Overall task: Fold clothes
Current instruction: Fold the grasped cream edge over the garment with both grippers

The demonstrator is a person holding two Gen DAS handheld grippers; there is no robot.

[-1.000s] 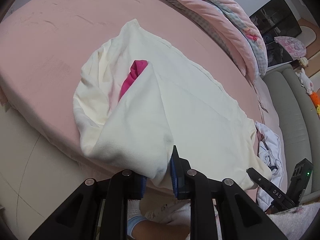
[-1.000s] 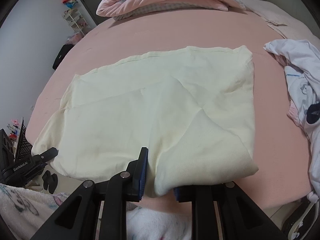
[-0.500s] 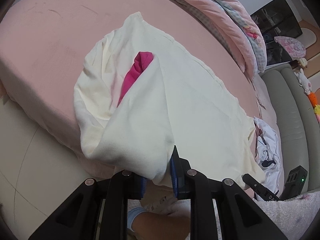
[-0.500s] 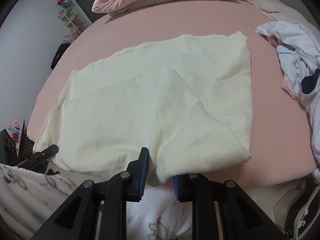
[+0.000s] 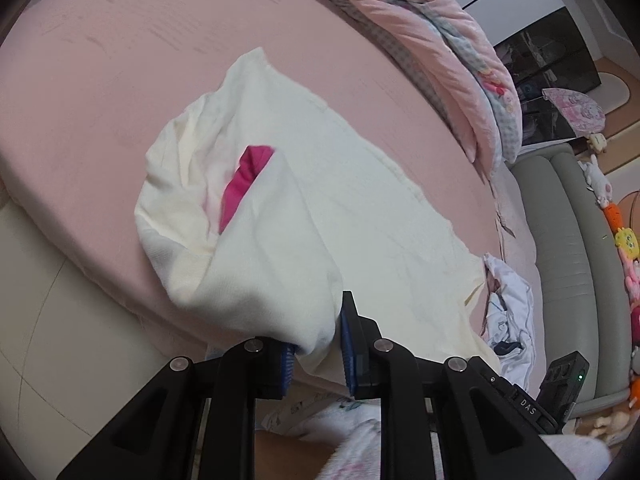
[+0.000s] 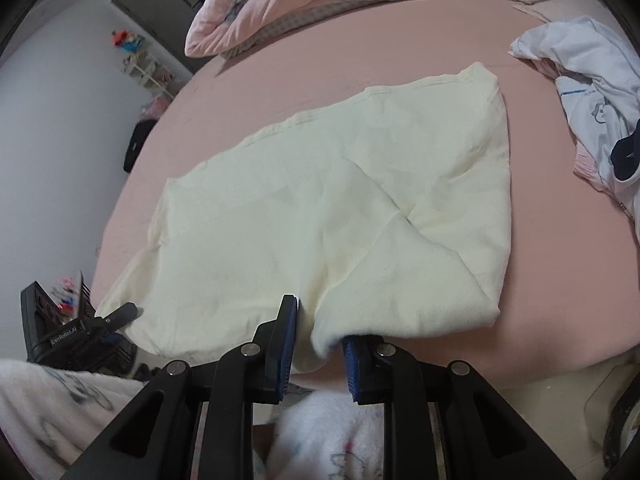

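A cream garment [image 5: 340,208] lies spread on the pink bed [image 5: 100,60], its near edge hanging over the bed's side. My left gripper [image 5: 316,350] is shut on the garment's near left corner, lifted a little so the cloth tents up. A magenta piece [image 5: 240,184] shows inside the raised fold. In the right wrist view the same cream garment [image 6: 320,208] stretches flat away from me, and my right gripper [image 6: 320,354] is shut on its near right corner. The left gripper's [image 6: 116,316] tip shows at the garment's far left edge in that view.
A pink quilt [image 5: 432,52] is bundled at the bed's far side. A white printed garment [image 6: 592,100] lies crumpled to the right of the cream one. A grey sofa [image 5: 568,248] with toys stands past the bed. The person's fluffy white sleeve [image 6: 328,436] is below the grippers.
Both grippers keep their hold on the cream garment's corners. The garment's near edge has been drawn slightly toward me over the bed's side, and the left corner is lifted a little higher.
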